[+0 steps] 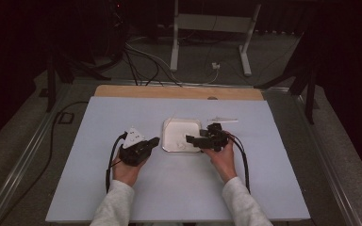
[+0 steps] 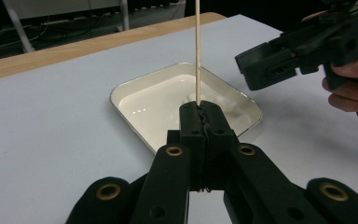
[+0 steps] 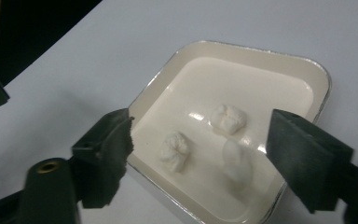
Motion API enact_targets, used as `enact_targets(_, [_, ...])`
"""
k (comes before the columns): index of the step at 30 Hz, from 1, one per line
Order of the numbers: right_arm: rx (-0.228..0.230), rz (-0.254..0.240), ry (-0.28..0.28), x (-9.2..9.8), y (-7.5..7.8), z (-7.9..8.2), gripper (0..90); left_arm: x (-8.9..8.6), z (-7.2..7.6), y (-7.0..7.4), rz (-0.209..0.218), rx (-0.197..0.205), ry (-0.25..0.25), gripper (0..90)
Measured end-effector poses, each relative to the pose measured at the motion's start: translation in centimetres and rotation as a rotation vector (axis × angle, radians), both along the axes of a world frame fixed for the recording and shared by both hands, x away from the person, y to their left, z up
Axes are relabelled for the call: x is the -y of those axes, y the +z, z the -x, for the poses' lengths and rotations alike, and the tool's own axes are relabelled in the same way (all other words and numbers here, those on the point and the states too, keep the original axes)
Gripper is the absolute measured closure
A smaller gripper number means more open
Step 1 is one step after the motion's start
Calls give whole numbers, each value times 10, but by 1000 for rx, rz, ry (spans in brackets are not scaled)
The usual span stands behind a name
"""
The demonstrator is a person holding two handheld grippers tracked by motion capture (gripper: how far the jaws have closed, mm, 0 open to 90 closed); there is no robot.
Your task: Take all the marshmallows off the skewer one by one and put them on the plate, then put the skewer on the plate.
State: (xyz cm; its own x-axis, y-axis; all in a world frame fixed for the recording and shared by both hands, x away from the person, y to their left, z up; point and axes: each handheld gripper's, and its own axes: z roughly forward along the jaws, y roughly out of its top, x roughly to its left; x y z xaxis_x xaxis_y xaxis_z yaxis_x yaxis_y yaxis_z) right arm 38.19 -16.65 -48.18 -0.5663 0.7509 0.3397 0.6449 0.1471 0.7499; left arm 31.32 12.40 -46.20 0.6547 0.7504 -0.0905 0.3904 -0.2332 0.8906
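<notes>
The left gripper [image 2: 200, 116] has its jaws clamped on a thin wooden skewer [image 2: 197, 51] that stands upright beside the white tray [image 2: 135, 121]. The right gripper [image 3: 200, 154] hovers with its jaws spread wide above three pale lumps [image 3: 228, 119] lying in the tray on the grey surface [image 1: 122, 188]

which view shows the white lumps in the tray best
The right gripper view: three white lumps lie close and sharp in the tray, between the open jaws of the right gripper. The left gripper view partly hides them behind its shut jaws and skewer. The high view gives faint specks.
</notes>
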Motion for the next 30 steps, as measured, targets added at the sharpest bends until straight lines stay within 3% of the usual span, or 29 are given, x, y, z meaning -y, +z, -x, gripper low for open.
enact_targets(9, [55, -17, 9, 5, 11, 13, 116, 5, -5, 9, 11, 3, 21, 900])
enact_targets(18, [91, 2, 18, 17, 17, 25, 81, 17, -16, 17, 19, 4, 34, 900])
enact_targets(30, [107, 1, 1, 38, 20, 38, 67, 29, -28, 15, 36, -12, 72, 900])
